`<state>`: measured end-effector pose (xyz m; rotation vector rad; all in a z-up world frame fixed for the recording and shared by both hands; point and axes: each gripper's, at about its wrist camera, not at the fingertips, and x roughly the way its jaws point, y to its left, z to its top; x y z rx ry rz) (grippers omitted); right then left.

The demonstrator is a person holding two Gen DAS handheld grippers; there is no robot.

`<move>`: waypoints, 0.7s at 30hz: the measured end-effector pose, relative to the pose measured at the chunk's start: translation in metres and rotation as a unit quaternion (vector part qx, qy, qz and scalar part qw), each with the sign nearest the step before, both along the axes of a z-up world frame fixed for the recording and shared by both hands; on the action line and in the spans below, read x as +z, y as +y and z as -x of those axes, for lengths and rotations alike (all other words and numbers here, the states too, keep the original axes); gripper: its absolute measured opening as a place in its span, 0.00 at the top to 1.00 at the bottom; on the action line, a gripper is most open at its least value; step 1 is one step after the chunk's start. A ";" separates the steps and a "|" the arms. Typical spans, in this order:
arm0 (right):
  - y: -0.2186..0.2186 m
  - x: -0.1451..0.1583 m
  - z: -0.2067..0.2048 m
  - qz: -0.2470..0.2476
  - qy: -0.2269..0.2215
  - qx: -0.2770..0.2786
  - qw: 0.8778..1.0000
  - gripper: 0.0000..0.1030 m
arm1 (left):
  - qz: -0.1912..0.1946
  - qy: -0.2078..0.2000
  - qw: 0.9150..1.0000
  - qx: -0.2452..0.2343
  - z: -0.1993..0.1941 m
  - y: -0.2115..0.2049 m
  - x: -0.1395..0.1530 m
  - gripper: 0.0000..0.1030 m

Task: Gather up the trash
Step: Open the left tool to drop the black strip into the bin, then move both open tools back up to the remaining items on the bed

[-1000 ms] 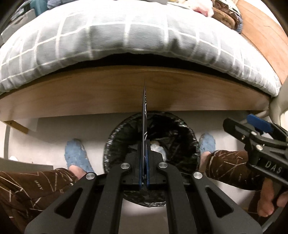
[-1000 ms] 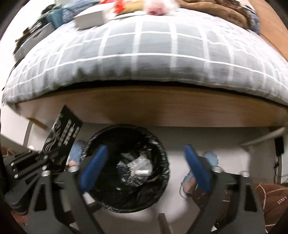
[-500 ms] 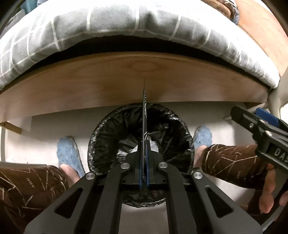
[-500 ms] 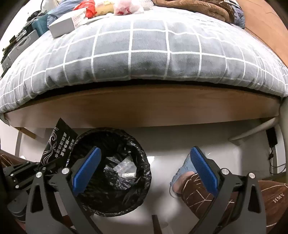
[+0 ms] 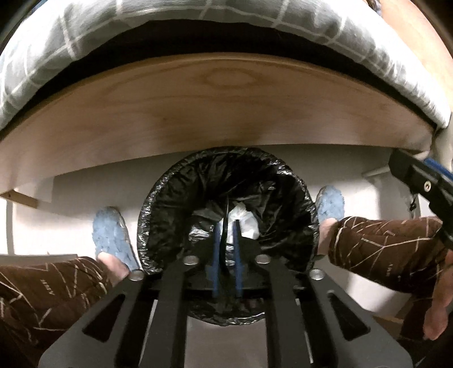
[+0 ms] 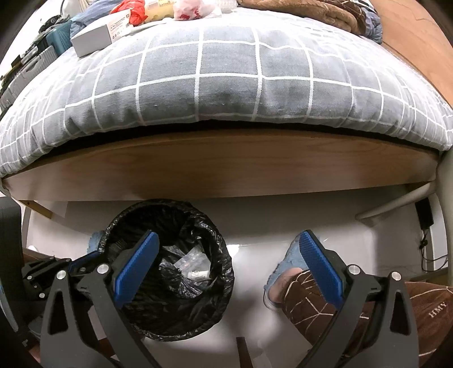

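A round bin lined with a black bag (image 5: 181, 206) stands on the floor by the bed; it also shows in the right wrist view (image 6: 220, 271) with white and clear wrappers inside. My left gripper (image 5: 226, 223) hangs over the bin mouth, its blue pads slightly apart, with a thin black card (image 5: 225, 220) edge-on between them, slipping down. White trash (image 5: 246, 223) lies in the bin below. My right gripper (image 6: 229, 254) is open and empty, to the right of the bin.
The wooden bed frame (image 6: 226, 169) and grey checked duvet (image 6: 226, 79) rise just behind the bin. A grey box (image 6: 96, 36), red and white bags (image 6: 133, 11) lie on the bed. The person's blue slippers (image 5: 110, 235) and legs flank the bin.
The left gripper lowered toward the bin and its pads parted; the black card dropped lower between them. The right gripper moved right and up, away from the bin.
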<state>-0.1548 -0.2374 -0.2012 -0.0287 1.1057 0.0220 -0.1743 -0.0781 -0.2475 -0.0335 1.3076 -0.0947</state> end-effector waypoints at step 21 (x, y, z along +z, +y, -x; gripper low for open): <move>-0.001 0.067 -0.019 -0.006 -0.075 0.004 0.997 0.07 | 0.001 -0.119 0.992 0.051 -0.017 0.033 0.090 0.09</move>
